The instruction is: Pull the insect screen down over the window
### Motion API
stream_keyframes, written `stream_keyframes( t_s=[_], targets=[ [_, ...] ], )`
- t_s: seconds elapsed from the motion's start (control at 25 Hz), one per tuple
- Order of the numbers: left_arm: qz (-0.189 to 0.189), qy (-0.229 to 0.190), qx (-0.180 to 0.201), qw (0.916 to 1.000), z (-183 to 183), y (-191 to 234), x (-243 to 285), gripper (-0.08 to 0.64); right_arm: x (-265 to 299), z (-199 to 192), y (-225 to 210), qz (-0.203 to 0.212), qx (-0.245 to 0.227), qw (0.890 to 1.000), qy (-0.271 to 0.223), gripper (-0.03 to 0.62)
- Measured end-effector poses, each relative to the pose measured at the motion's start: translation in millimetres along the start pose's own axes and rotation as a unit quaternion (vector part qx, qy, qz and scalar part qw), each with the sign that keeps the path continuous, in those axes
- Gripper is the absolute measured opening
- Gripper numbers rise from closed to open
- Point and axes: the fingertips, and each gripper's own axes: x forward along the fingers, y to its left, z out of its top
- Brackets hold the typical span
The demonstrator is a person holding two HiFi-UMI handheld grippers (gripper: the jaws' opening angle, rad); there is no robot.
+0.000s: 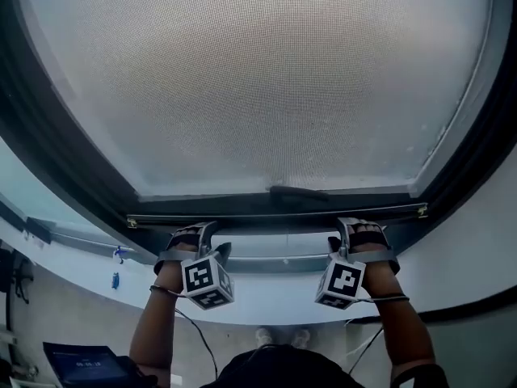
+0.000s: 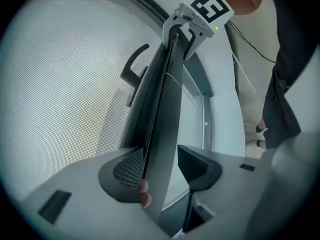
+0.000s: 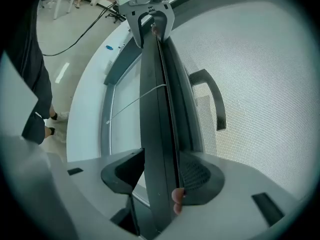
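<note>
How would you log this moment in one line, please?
phase: insect screen nearly down | left gripper: shut on bottom bar | right gripper: shut on bottom bar

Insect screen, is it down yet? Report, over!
Left gripper and right gripper: fingers clamped on bottom bar. Insect screen nearly down, gap below. Nothing blocking.
</note>
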Motion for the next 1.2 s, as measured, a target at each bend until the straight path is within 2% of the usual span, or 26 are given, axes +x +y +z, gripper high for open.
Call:
stream_keyframes(
  t_s=[0.2,0.44,0.64,0.8,0.96,1.04,1.12,1.2],
  targets=[
    [0.006,0.000,0.007,1.0000,1,4,3,0.210,1,-1,-4,0.002,0.006,1.000,0.000,0.219],
    [0.006,0.008,0.019,0.9998,2,4,9,0.210,10,-5,0,-0.038,-0.012,0.999,0.005,0.219],
    [0.027,-0.012,0.028,0.9992,2,10,12,0.197,6,1,-7,-0.034,-0.015,0.999,-0.022,0.219],
    [0.045,0.000,0.029,0.9986,7,8,-16,0.193,-18,4,-14,-0.030,-0.009,0.999,-0.033,0.204],
    [0.048,0.004,0.034,0.9983,1,3,-7,0.193,-14,5,-12,-0.033,-0.021,0.998,-0.040,0.201],
    [0.045,-0.009,0.003,0.9989,3,4,-6,0.193,-13,8,-11,-0.041,-0.021,0.998,-0.050,0.201],
    [0.032,-0.052,-0.062,0.9962,15,7,-18,0.193,-23,13,-10,-0.041,0.002,0.996,-0.077,0.201],
    [0.023,-0.125,-0.133,0.9830,37,11,-36,0.193,-38,21,-10,-0.028,0.053,0.991,-0.118,0.201]
  ],
)
